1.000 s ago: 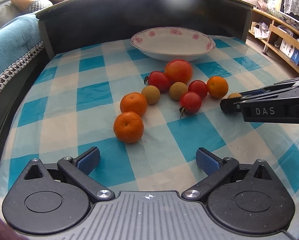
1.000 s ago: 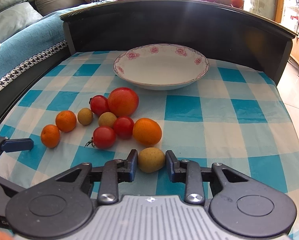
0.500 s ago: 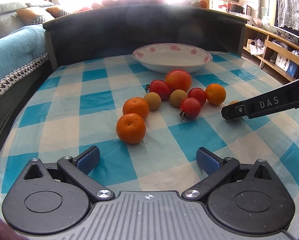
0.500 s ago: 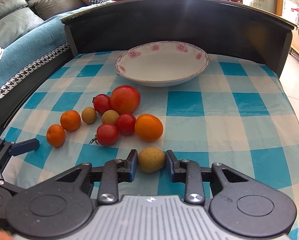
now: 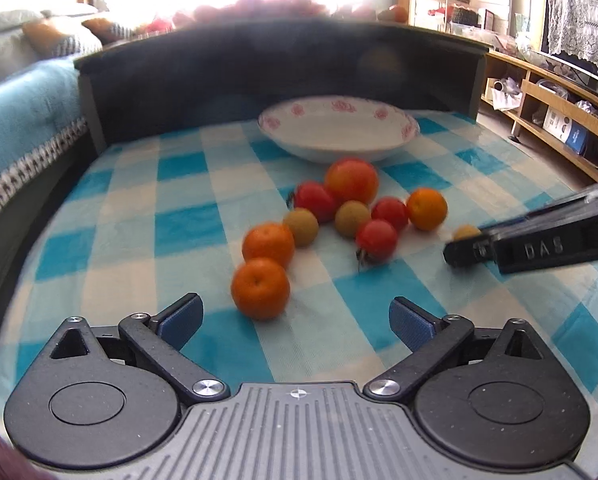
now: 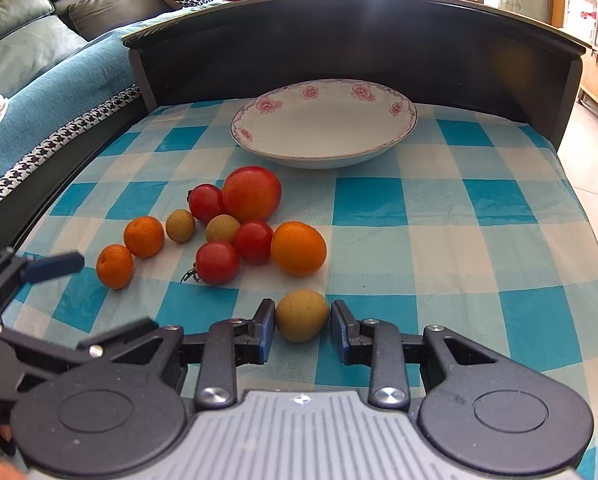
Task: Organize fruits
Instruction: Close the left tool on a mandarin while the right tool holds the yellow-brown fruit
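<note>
Blurred orange mandarins [image 5: 260, 288] lay before the wide-open, empty left gripper [image 5: 295, 320]; "DAS" marked the right gripper [image 5: 465, 250], half hiding a longan [image 5: 465, 233]. Right view: jaws flanked that longan [image 6: 302, 315], near the floral bowl [image 6: 323, 120]; contact unclear.

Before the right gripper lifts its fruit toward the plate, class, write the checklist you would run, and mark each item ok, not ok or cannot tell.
1. Yellow-brown fruit sits centred between the right gripper jaws: ok.
2. Jaws actually pressing the fruit: cannot tell; the pads look very close, with a thin gap on the right side.
3. Plate empty and ready to receive: ok.
4. Path to the plate clear: ok on the right side; the orange and tomatoes lie just ahead-left.
5. Left gripper out of the way: ok; open, holding nothing, near the nearest orange.
</note>
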